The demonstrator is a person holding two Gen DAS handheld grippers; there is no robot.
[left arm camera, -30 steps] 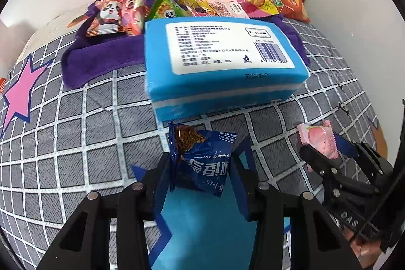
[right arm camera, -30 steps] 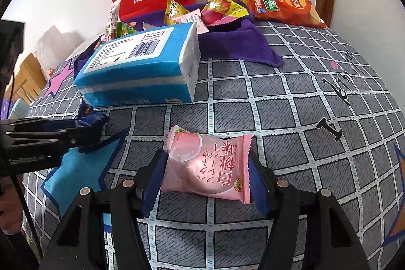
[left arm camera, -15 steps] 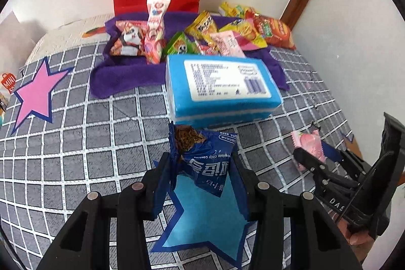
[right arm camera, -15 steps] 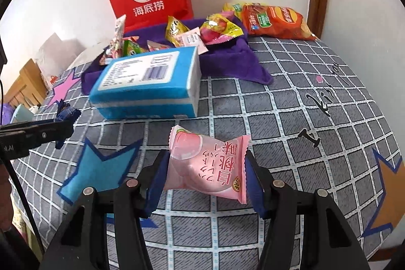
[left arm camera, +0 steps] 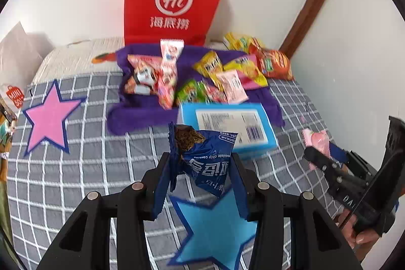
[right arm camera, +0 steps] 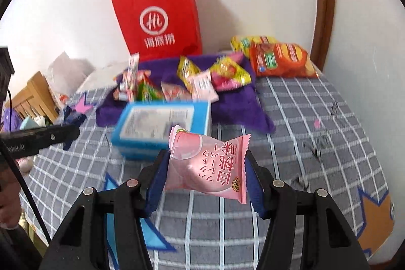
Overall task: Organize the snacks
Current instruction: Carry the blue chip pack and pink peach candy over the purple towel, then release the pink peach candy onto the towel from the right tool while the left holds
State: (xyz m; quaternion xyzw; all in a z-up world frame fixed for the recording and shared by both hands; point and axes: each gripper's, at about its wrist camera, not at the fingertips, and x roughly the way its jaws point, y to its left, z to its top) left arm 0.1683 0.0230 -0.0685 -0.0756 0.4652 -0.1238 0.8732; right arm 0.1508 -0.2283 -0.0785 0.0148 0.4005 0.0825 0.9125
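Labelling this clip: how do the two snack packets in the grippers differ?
The blue cookie packet is dark blue and crumpled, with a cookie pictured; the pink peach packet is pale pink, puffed and smooth. The blue one is in the left gripper, the pink in the right gripper. Both are clamped, off the bed.

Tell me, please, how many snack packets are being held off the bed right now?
2: a blue cookie packet in the left tool, and a pink peach packet in the right tool.

Ahead of both tongs, a blue box (left arm camera: 227, 128) blocks the way to the purple cloth (left arm camera: 141, 113). Bare checked bedspread (right arm camera: 291, 118) lies open right of it.
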